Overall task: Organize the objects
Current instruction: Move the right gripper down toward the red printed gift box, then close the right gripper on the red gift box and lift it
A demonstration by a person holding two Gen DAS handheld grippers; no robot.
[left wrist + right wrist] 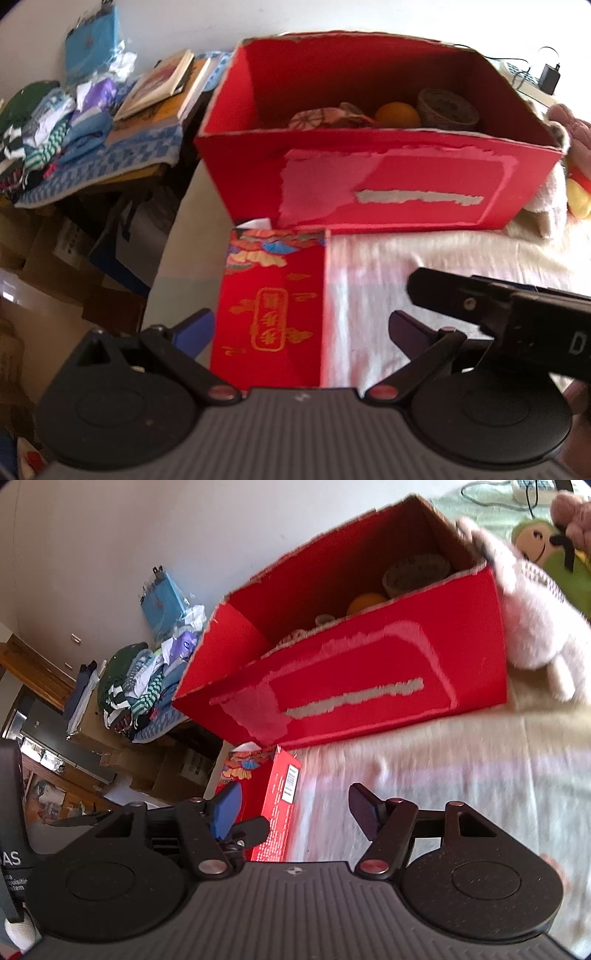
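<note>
On the far left, off the bed, sat a pile of clothes (40, 136) and some books (159, 88) on a low side stand. They were well apart from everything else.

Next came the left hand-held gripper (301, 332). Its two fingers were spread wide and held nothing. Right under and just ahead of it lay the flat red packet (273, 306) with gold marks, at the left edge of the bed (461, 251). The packet's long side ran away from the gripper, toward the big red box (369, 177). Its far end seemed to touch the box's front wall, or nearly so.

The red box stood straight ahead, open at the top. Its long side ran left to right across the view. Inside it were an orange (397, 114), a round woven bowl (447, 107) and a patterned thing that was too blurry to name.

The right hand-held gripper (295, 810) was also spread apart and empty. From it the packet (277, 805) lay a bit to the left, close by. The left gripper looked nearer to the packet, so it would likely be the one to pick it up and lift it forward into the box.

On the right, a pale soft toy (532, 620) leaned on the box's right end, with a green toy (535, 546) behind it. The box's floor was hidden by its front wall, and both pictures were blurry.
</note>
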